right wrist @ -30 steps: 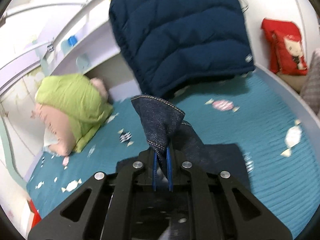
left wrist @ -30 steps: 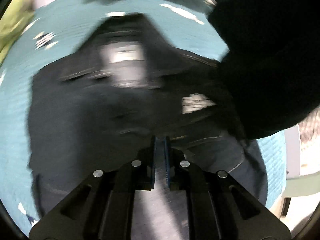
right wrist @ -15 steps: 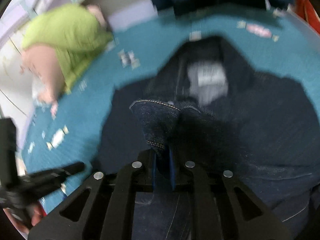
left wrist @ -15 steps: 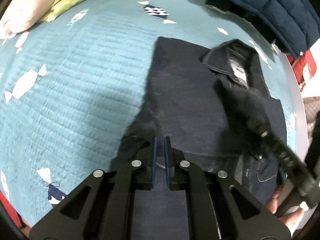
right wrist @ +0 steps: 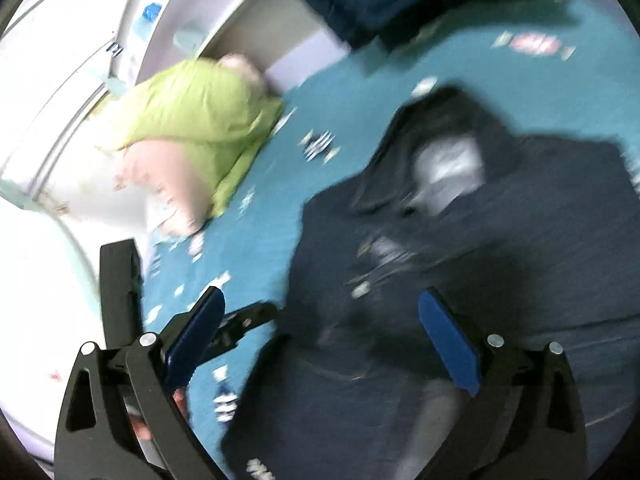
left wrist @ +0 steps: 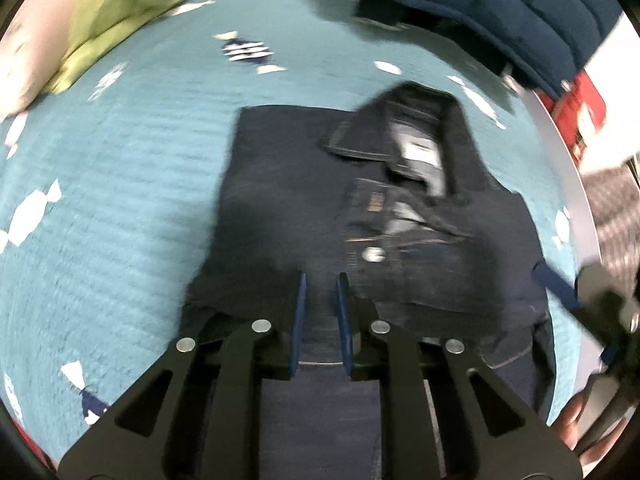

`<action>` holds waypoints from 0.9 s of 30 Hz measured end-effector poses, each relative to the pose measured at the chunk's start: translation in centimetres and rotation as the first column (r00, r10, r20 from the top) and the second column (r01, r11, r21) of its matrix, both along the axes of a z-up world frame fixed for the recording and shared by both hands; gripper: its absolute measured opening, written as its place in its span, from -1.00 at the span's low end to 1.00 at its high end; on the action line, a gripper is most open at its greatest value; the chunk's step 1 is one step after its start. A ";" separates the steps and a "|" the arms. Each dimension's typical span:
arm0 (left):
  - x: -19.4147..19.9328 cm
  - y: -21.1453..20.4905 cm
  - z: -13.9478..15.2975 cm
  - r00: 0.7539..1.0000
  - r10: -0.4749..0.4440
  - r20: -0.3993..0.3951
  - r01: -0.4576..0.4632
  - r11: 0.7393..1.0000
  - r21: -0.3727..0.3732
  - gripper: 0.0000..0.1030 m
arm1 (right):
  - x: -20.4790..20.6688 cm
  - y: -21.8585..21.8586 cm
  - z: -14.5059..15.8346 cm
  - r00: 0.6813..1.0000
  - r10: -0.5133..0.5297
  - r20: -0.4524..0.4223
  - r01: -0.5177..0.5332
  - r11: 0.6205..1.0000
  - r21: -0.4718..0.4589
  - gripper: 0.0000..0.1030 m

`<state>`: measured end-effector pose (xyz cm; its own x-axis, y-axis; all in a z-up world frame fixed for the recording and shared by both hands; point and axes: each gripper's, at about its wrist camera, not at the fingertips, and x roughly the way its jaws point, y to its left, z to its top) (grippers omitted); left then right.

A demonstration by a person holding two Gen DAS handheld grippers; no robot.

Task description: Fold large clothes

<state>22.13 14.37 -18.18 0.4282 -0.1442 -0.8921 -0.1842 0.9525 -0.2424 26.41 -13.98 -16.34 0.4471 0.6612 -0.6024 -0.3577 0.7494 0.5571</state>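
A dark denim jacket (left wrist: 280,180) lies on the teal bedspread (left wrist: 120,200), collar and white label toward the far side. My left gripper (left wrist: 320,280) hovers over its near edge. Its jaws are opening, the blue pads stand a little apart, and denim shows in the gap without being pinched. In the right wrist view the jacket (right wrist: 540,240) is blurred. My right gripper (right wrist: 320,294) is just above it, jaws opening wide, with nothing held. The left gripper (right wrist: 240,324) shows at the lower left there. The right gripper's blue pad (left wrist: 560,288) shows at the right edge of the left wrist view.
A green and pink pillow (right wrist: 192,120) lies at the far left of the bed. A navy puffer jacket (left wrist: 500,12) hangs over the far side. A red item (left wrist: 576,108) sits beyond the white bed rail (left wrist: 560,148). White shelving (right wrist: 80,40) stands behind the pillow.
The right gripper sank toward the jacket, let go of the denim fold and opened wide. The left gripper moved over the jacket's near edge and its pads parted slightly.
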 end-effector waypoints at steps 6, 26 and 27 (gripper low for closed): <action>2.5 -6.3 -1.2 0.991 -0.131 0.025 0.133 0.988 -0.077 -0.69 | 1.5 -2.8 -2.3 0.997 -0.075 -0.002 0.073 0.977 -0.199 -0.59; 3.6 -7.1 -9.3 0.990 -0.102 -0.101 0.093 0.991 -0.091 -0.95 | 4.2 -9.9 -13.5 0.931 -0.287 -0.227 0.218 0.933 -0.285 -1.00; 3.6 -7.0 -8.8 0.988 -0.110 -0.108 0.101 0.991 -0.087 -0.95 | 4.0 -9.8 -12.9 0.931 -0.290 -0.223 0.218 0.929 -0.298 -1.00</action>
